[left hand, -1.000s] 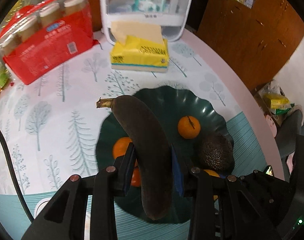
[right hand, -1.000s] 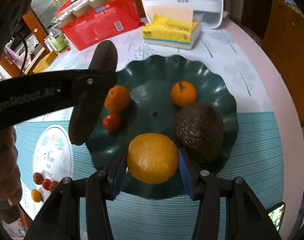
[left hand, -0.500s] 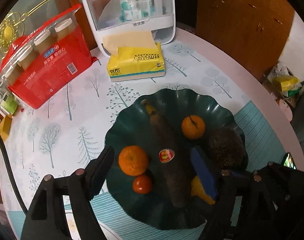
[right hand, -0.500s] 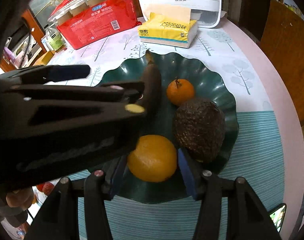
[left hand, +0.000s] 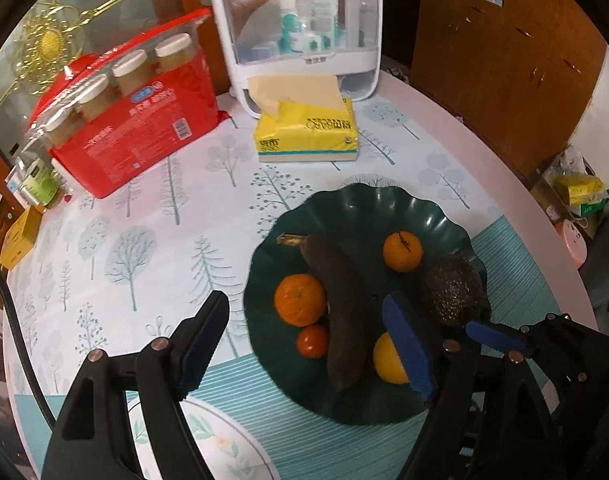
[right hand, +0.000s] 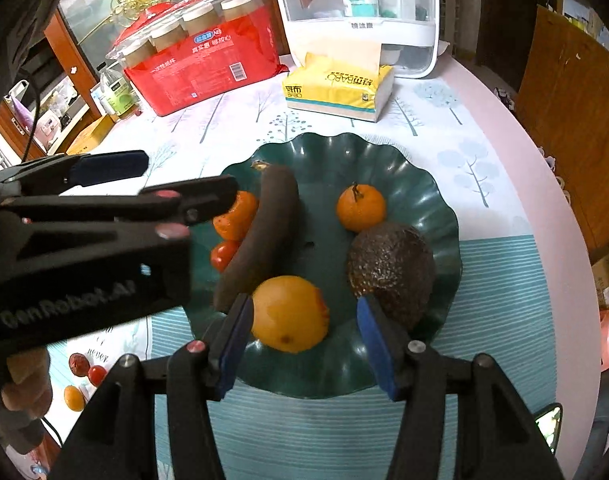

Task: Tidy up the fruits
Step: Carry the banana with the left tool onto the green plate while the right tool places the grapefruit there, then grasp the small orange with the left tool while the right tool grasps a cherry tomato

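A dark green wavy plate [left hand: 364, 200] [right hand: 344, 152] holds a blackened banana [left hand: 340, 312] [right hand: 268, 228], two tangerines [left hand: 402, 250] [left hand: 300, 298], a cherry tomato [left hand: 312, 340], an avocado [right hand: 392, 268] and a yellow-orange fruit [right hand: 290, 312]. My left gripper [left hand: 304, 300] [right hand: 184, 180] hovers open above the plate's left side with nothing held. My right gripper [right hand: 304, 320] straddles the yellow-orange fruit, which rests on the plate. Its left pad is against the fruit and its right pad stands clear of it.
A yellow tissue pack [left hand: 304, 132], a red pack of cups [left hand: 136, 136] and a white organiser box [left hand: 300, 32] stand at the back. A small white plate with little fruits [right hand: 84, 372] lies front left. The table's curved edge [right hand: 544, 184] runs close on the right.
My left gripper let go of the banana, which now lies on the plate, then drew up and back with jaws wide. My right gripper's jaws loosened around the yellow-orange fruit.
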